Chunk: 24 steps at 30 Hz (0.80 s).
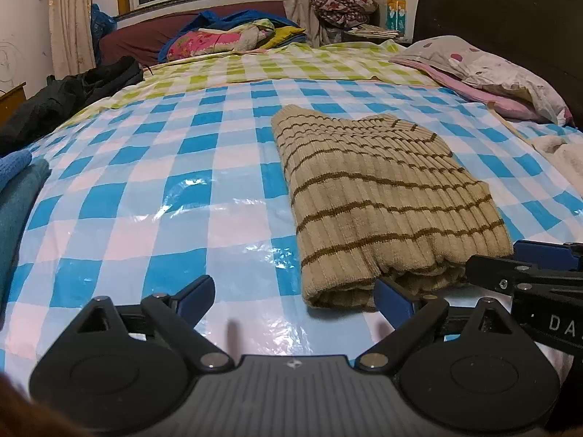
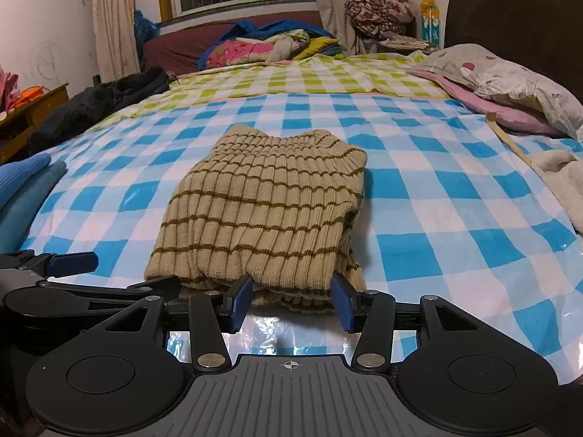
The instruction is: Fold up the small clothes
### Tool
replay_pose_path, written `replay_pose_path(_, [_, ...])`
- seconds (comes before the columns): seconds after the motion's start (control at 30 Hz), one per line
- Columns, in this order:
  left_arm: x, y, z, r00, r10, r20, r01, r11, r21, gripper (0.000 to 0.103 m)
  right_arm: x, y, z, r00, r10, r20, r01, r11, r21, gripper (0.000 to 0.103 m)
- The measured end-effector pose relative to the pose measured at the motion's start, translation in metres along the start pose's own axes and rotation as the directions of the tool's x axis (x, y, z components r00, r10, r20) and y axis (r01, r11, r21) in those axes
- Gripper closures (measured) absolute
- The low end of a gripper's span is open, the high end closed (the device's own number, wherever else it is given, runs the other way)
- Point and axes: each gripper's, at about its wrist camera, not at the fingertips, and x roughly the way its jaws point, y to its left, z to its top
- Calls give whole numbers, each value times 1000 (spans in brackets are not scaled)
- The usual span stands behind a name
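A folded beige sweater with brown stripes [image 1: 379, 196] lies on the blue-and-white checked sheet [image 1: 153, 196]; it also shows in the right wrist view [image 2: 266, 211]. My left gripper [image 1: 295, 296] is open, its right finger just touching the sweater's near left corner. My right gripper [image 2: 293, 300] is open, its blue fingertips at the sweater's near edge, one on each side of the folded hem. The right gripper's fingers [image 1: 546, 255] show at the sweater's near right corner in the left wrist view. The left gripper's finger [image 2: 73, 260] shows left of the sweater in the right wrist view.
Folded blue and teal clothes [image 2: 25, 185] lie at the left edge. A black garment [image 2: 98, 102] lies far left. Pillows [image 2: 510, 87] and a white towel [image 2: 561, 178] sit right by the dark headboard [image 2: 517, 18]. A pile of colourful bedding [image 2: 269, 45] lies at the far end.
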Motion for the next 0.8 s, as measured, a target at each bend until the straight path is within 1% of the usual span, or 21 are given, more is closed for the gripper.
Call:
replay_pose_path(0.4, [-6,1,-5,1000,-17,-15,17,1000,-13,1,-6,1,-6,1000,-7,-2,7,1000,7,53])
replay_pose_path(0.8, [-7,-3,-10,999,8,-39,-7,1000,7,0,-6,-1,-19,999,-13,-39,14,999,34,53])
